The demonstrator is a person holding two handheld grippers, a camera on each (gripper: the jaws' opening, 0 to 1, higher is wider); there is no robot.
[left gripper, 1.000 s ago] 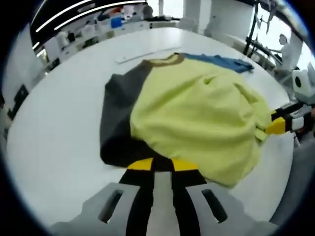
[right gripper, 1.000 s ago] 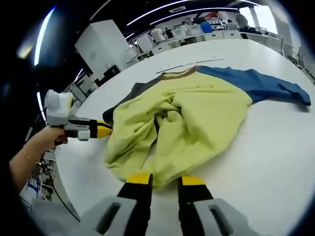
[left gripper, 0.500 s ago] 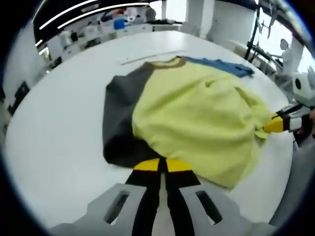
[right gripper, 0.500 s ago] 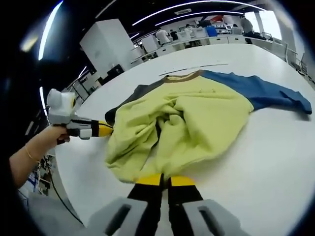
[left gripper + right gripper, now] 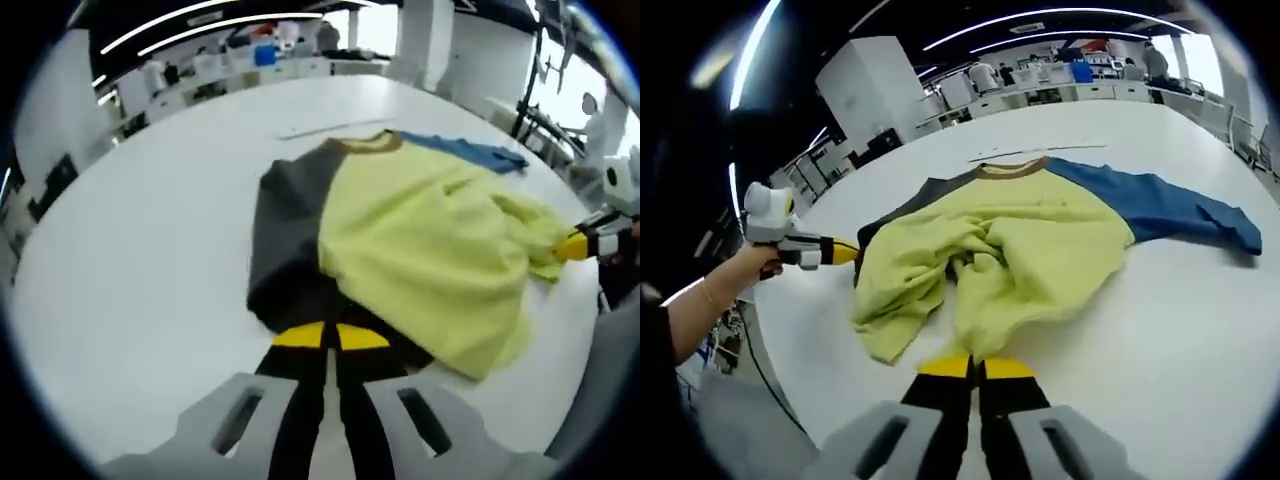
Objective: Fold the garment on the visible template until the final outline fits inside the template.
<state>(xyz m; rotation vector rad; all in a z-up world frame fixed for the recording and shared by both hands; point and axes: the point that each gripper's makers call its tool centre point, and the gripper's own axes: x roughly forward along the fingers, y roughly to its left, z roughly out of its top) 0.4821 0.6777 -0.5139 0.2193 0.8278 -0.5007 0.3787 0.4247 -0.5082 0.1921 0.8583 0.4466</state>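
While both my grippers pinch cloth, this is what I read off the two views.

Garment: a colour-block sweatshirt with a yellow-green body, a dark grey sleeve, a blue sleeve and a brown collar; it lies crumpled on the white table.

Left gripper: jaws pressed together, yellow tips touching, clamped on the dark grey edge of the sweatshirt in the left gripper view. I also see it in the right gripper view, coming in from the left at the grey edge, held by a hand.

Right gripper: jaws closed tight on the yellow-green hem nearest its camera. In the left gripper view it enters from the right, its yellow tip touching the bunched yellow-green cloth.

Blue sleeve: stretched flat across the table, away from the body, in the right gripper view.

Template: I see a thin pale line on the table just beyond the collar; I cannot tell whether it is the template's edge.

Background: benches and a white cabinet beyond the table.
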